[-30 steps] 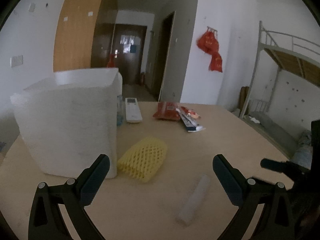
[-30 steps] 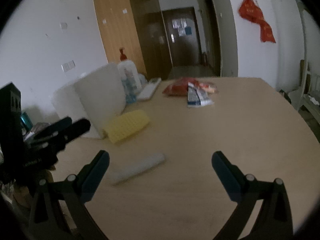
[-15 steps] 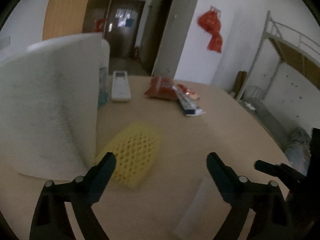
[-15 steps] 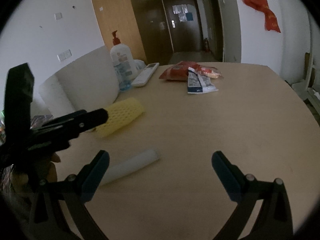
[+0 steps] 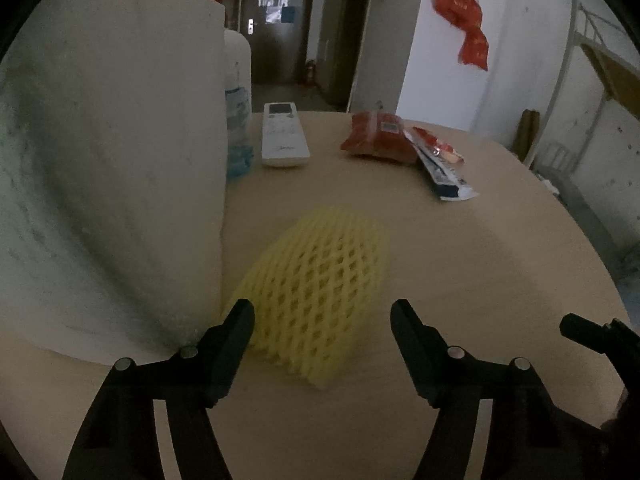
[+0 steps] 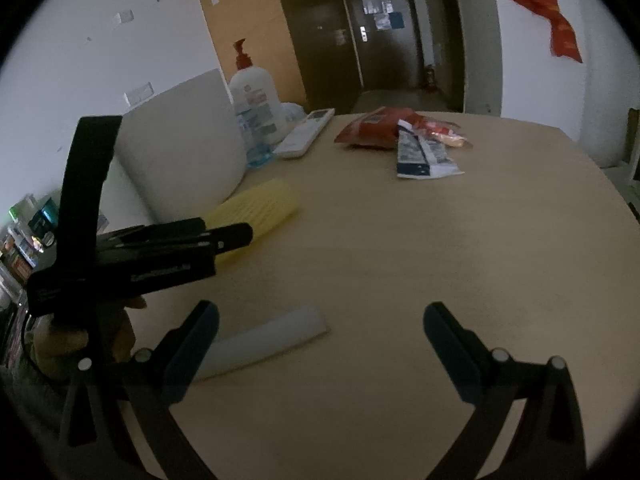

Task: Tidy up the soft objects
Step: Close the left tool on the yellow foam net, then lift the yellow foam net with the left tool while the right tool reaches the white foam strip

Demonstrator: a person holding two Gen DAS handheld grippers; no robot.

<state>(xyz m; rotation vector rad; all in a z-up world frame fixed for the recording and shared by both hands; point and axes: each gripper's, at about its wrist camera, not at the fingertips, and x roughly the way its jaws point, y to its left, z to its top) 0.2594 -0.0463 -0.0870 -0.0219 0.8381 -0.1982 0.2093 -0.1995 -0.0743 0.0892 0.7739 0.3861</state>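
1. So far nothing looks sorted: the yellow foam net (image 5: pixel 320 292) lies loose on the counter (image 5: pixel 500 264), and the white foam strip (image 6: pixel 260 342) lies loose as well, well apart from the net.
2. Both claws are empty. The left claw (image 5: pixel 322 320) is spread wide with its jaws to either side of the net's near end, neither jaw clearly touching it; the net sits just ahead of and between them.
3. The right claw (image 6: pixel 320 330) is also spread wide. The strip lies just ahead of its left finger, and its near end runs behind that finger.
4. As I judge it, the step in hand is the first pickup, the net by the left claw; closing on it, lifting it and placing it are all left to do, and the strip after that.
5. A white foam block (image 5: pixel 112 168) stands just left of the left claw, beside the net. Whether it is a box meant to take the soft things I cannot tell, since its top is cut off.
6. Farther ahead lie a remote control (image 5: pixel 284 136), red snack packets (image 5: pixel 378 136) and a pump bottle (image 6: pixel 256 100), partly hidden by the block.
7. Dim light and blur hide whether the net touches the block.
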